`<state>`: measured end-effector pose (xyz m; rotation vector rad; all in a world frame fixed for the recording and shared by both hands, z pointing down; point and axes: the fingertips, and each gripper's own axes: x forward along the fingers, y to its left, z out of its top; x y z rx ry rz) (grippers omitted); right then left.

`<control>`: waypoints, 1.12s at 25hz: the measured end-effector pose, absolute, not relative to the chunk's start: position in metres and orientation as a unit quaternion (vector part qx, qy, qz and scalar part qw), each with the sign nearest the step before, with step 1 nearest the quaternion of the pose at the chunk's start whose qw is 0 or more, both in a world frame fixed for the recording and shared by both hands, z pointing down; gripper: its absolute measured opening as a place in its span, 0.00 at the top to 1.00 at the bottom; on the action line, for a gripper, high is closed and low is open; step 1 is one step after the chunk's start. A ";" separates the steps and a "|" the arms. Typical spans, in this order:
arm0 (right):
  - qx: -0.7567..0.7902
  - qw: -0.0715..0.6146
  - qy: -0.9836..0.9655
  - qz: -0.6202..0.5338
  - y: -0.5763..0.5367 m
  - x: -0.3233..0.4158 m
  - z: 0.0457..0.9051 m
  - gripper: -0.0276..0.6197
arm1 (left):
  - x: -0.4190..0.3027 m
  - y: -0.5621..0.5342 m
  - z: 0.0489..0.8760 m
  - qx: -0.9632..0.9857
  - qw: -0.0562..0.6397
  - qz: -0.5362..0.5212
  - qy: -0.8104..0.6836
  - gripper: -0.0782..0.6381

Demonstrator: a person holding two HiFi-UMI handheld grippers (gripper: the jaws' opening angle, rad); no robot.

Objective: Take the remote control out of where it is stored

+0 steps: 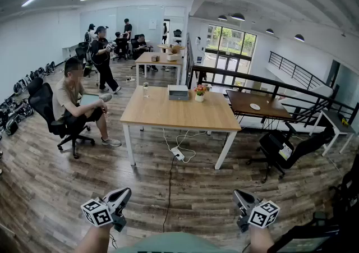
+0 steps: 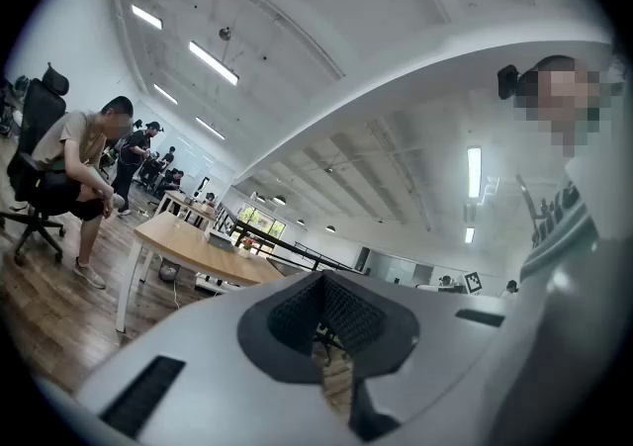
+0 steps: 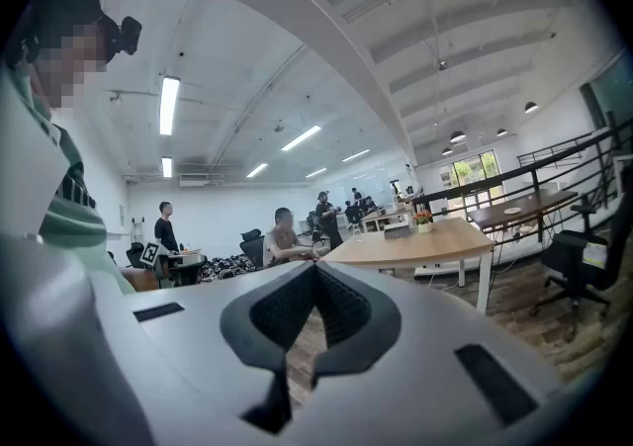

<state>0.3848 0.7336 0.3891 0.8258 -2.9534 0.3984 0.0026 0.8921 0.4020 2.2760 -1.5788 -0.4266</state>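
- Open room: a broad run of wood-plank floor (image 1: 50, 190) lies between the two grippers and the light wooden table (image 1: 174, 114). Only a white power strip (image 1: 178, 153) and its thin dark cable (image 1: 170, 184) cross it.
- Table edges: the table has a square-cut top on white legs and stands free on every side. A seated person (image 1: 72, 100) on a black wheeled chair is well apart to its left. A black office chair (image 1: 280, 150) stands near its right front corner.
- Right boundary: a darker wooden table (image 1: 263, 107) and a black metal railing (image 1: 280, 86) close off that side.
- Far edge of the table top: a flat grey box (image 1: 178, 93) sits with a small flower pot (image 1: 199, 95) just beside it. A clear glass (image 1: 146, 90) stands apart to the left.
- Remote control: it cannot be made out in any view and is possibly covered or too small at this range.
- Left gripper (image 1: 124, 193): it has a smooth grey shell and dark ribbed pads, and is held low and level, aimed toward the table. In the left gripper view (image 2: 321, 278) the tips meet with nothing between them, so it is clenched and empty.
- Right gripper (image 1: 238, 194): it is of the same build and tips slightly downward. In the right gripper view (image 3: 315, 266) the pads are pressed together and it holds nothing.
- The grippers are held well apart, one at each side of the lower frame.
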 end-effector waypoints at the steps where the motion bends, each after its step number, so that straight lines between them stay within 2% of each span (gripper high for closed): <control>1: 0.265 0.025 -0.955 0.127 0.732 0.385 0.388 0.95 | 0.005 0.890 0.402 0.801 0.169 -0.151 -0.555 0.89; 13: 0.263 0.014 -0.956 0.126 0.718 0.417 0.388 0.95 | 0.037 0.874 0.403 0.803 0.171 -0.143 -0.552 0.89; 19: 0.254 0.028 -0.961 0.105 0.714 0.437 0.389 0.95 | 0.045 0.869 0.414 0.773 0.209 -0.185 -0.570 0.89; 28: 0.248 0.020 -0.961 0.118 0.691 0.505 0.410 0.95 | 0.114 0.837 0.417 0.780 0.213 -0.170 -0.563 0.89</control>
